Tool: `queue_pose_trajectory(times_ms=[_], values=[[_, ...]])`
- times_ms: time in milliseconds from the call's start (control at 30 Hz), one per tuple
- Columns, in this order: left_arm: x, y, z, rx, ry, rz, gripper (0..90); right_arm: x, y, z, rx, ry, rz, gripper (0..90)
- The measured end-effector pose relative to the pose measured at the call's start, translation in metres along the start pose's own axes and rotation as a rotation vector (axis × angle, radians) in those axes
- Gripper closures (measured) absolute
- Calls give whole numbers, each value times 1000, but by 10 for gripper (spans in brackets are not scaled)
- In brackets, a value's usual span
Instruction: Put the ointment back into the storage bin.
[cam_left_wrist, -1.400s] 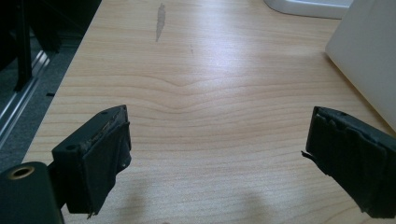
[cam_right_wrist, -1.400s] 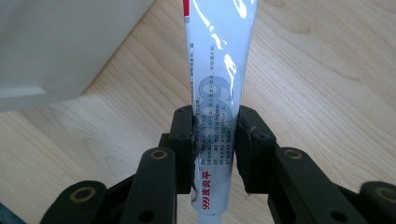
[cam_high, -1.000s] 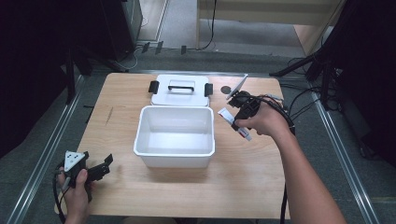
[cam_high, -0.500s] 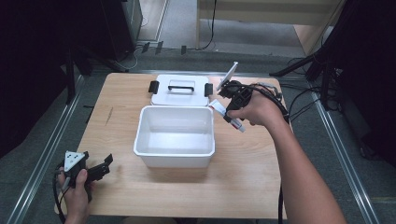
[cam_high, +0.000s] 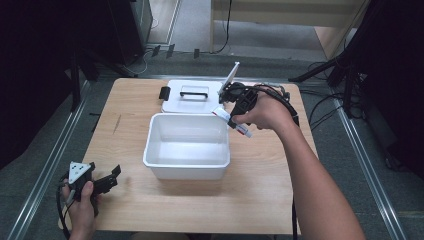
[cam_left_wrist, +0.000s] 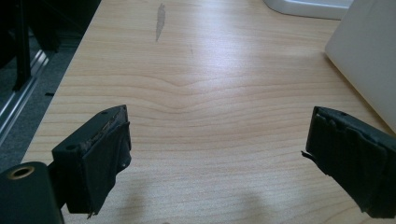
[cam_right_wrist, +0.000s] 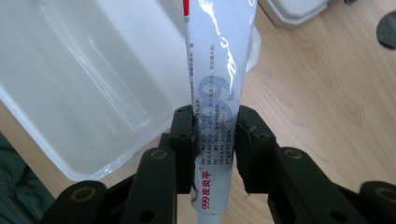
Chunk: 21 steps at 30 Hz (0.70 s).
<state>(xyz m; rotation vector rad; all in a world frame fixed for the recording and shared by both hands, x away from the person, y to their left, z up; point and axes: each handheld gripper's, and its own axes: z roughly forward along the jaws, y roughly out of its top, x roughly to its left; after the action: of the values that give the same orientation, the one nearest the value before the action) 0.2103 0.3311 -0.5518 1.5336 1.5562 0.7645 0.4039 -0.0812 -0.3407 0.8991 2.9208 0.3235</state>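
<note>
R gripper (cam_right_wrist: 215, 135) pinches a white tube (cam_right_wrist: 219, 70) between its jaws, gripped low on the tube body near the cap end; printed side w/ "999" text faces the camera, cap end pokes out below the jaws toward the hand. In high view the R gripper (cam_high: 231, 98) is held above the table (cam_high: 270, 190) at the far right corner of the bin (cam_high: 187, 172), tube (cam_high: 231, 79) slanting up and away from the jaws, over the gap betw. bin and lid (cam_high: 192, 95). Bin is white, open, sits mid-table; lid lies flat just behind it, black handle up. In R gripper view the bin (cam_right_wrist: 70, 102) is under and left of the tube, lid corner (cam_right_wrist: 294, 11) top right. L gripper (cam_high: 107, 181) is low at near left table corner, well apart from bin. L gripper (cam_left_wrist: 217, 144) jaws spread wide, nothing betw. them, bare wood under; bin wall (cam_left_wrist: 369, 60) at right edge.
</note>
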Motion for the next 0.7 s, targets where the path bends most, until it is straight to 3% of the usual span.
queue_pose_trajectory(times_ms=[100, 133, 400, 433, 533, 700], values=[[0, 0, 0, 0, 0, 0, 72, 4, 4, -1, -5, 1, -42, 713], [0, 0, 0, 1, 0, 0, 71, 10, 7, -1, -11, 4, -99, 713], [0, 0, 0, 3, -1, 3, 71, 29, 21, 1, -23, 15, -290, 712], [0, 0, 0, 3, -1, 3, 71, 29, 21, 1, -23, 15, -290, 712], [0, 0, 0, 3, -1, 3, 71, 37, 26, 2, -40, 32, -370, 712], [0, 0, 0, 0, -2, 1, 72, 45, 32, 5, -40, 43, -433, 712]])
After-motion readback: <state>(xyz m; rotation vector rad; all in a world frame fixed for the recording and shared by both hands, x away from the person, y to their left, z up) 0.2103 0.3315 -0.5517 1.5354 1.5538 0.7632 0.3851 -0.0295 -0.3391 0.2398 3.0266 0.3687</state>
